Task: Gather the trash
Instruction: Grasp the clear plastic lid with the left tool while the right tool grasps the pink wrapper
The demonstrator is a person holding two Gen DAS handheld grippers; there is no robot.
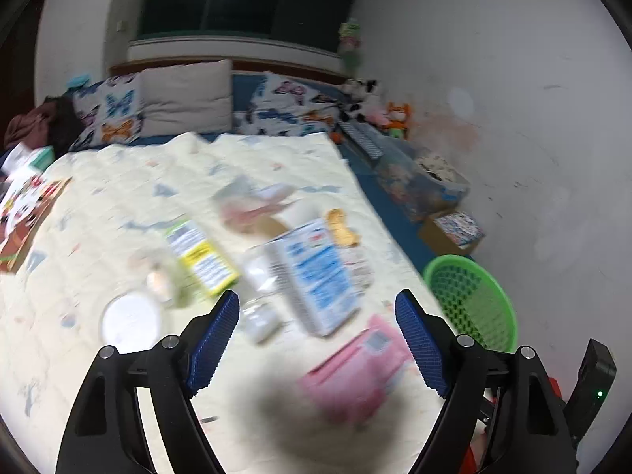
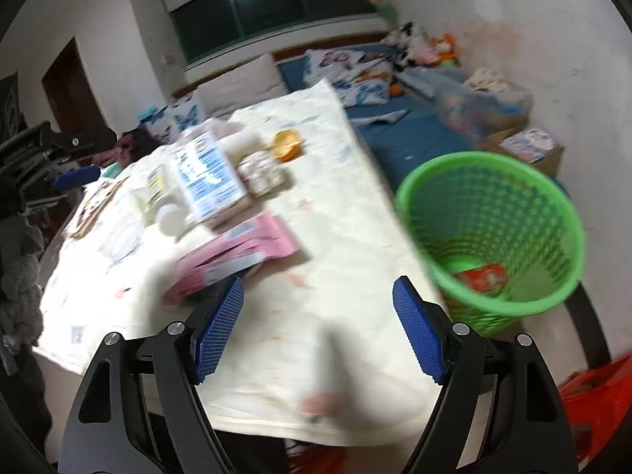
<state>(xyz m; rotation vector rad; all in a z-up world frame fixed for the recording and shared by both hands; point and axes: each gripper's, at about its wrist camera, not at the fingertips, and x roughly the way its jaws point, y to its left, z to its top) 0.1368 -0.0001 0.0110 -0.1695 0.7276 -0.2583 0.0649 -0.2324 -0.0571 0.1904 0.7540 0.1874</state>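
Observation:
Trash lies scattered on a cream quilt: a blue-and-white carton, a yellow-green box, a pink packet, a white lid and an orange wrapper. My left gripper hovers open over the quilt, with nothing between its blue pads; the pink packet lies just below it. My right gripper is open and empty too, above the quilt's near edge. The pink packet lies ahead to its left. A green mesh basket stands to its right with a red wrapper inside.
Pillows, soft toys and boxes line the bed's far end and the white wall. The green basket stands off the bed's right edge. A red crate sits low at the right. Books lie at the left.

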